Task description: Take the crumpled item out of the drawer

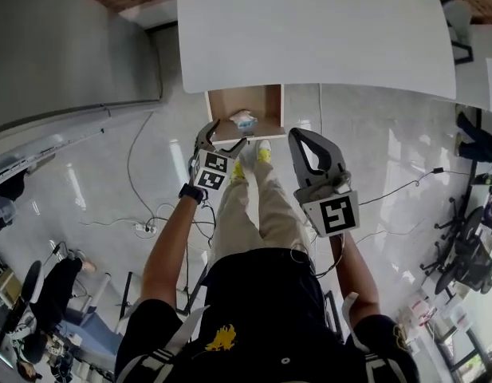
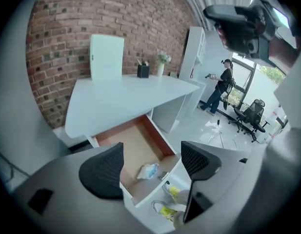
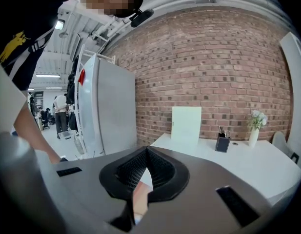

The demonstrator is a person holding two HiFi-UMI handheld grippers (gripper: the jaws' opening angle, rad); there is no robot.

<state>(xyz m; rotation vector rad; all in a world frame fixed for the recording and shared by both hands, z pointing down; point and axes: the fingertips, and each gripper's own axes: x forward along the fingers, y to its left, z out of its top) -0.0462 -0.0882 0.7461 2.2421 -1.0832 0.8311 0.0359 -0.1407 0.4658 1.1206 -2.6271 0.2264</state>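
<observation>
The wooden drawer [image 1: 269, 102] hangs open under the white desk [image 1: 309, 30]. A crumpled white and blue item [image 1: 244, 120] lies near the drawer's front edge. My left gripper [image 1: 224, 136] hovers open just in front of the drawer, above its front lip. In the left gripper view the crumpled item [image 2: 149, 171] shows between the spread jaws of the left gripper [image 2: 151, 164], still some way below them, inside the drawer [image 2: 126, 143]. My right gripper [image 1: 300, 137] is held to the right of the drawer, shut. Its jaws [image 3: 147, 152] meet at the tips with nothing between them.
On the desk stand a white board [image 2: 107, 57], a black pen holder [image 2: 143, 70] and a small vase [image 2: 161, 68]. The person's yellow shoes [image 2: 169, 203] are below the drawer front. Cables [image 1: 150, 214] trail on the floor at left; office chairs [image 1: 469, 254] stand at right.
</observation>
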